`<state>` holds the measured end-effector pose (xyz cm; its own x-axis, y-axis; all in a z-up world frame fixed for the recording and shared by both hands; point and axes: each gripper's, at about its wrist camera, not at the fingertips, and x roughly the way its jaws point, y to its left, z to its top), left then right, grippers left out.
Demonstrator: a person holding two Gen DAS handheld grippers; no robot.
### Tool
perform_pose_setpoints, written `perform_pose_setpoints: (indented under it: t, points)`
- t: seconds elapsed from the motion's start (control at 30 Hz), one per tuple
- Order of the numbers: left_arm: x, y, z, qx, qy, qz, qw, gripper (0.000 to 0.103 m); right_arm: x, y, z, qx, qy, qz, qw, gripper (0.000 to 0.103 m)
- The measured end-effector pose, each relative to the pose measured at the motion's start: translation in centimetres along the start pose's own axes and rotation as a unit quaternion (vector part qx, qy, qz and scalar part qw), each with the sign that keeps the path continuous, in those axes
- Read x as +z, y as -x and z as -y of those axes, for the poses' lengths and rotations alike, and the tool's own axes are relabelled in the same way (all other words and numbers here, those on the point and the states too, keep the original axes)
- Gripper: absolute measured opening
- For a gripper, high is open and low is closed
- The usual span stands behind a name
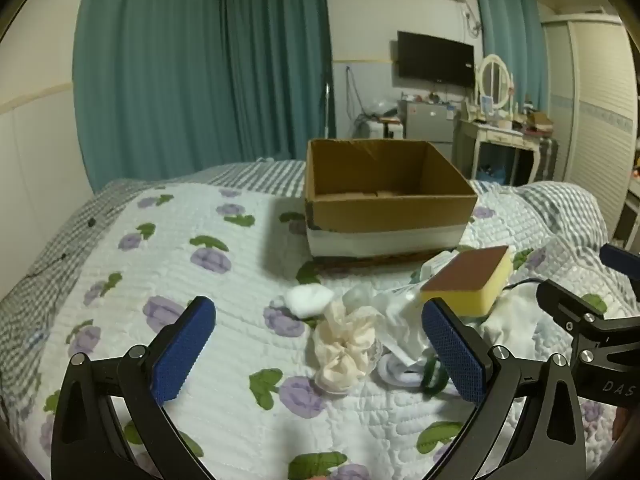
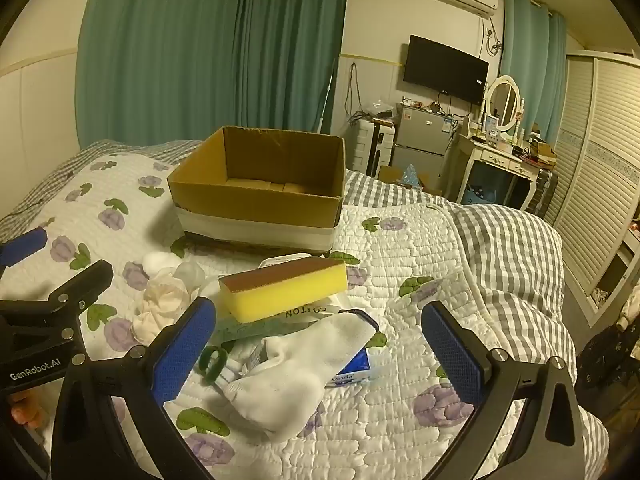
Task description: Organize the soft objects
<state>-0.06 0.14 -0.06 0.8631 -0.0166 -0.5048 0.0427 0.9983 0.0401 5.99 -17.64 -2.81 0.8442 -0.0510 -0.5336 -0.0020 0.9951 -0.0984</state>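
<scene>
- Partly buried under the yellow sponge [image 2: 283,289]: a pack reading "COTTON", rest of label hidden.
- Left gripper [image 1: 319,354] and right gripper [image 2: 319,354]: spread wide, holding nothing.
- White sock [image 2: 296,372] between right fingers, cardboard box [image 2: 260,192] beyond, open quilt [image 2: 400,240] rightward.

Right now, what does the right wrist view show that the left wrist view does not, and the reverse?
Only the right wrist view shows the blue tissue pack under the white sock, and the sock whole. Only the left wrist view shows the cream scrunchie lying clear between the open fingers of the left gripper; the right view has it off to the side. Both show the empty cardboard box, the yellow sponge lying on the pile, the cotton ball and the floral quilt. The right gripper is open too.
</scene>
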Motion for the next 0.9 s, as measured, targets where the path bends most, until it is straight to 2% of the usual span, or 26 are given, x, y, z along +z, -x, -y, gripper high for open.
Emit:
perform_pose_setpoints:
  t: [0.9]
  points:
    - [0.65,0.05,0.25,0.000,0.001,-0.004,1.0000,0.103,-0.34,-0.32,-0.04,-0.007,0.002,-0.005,1.000,0.103]
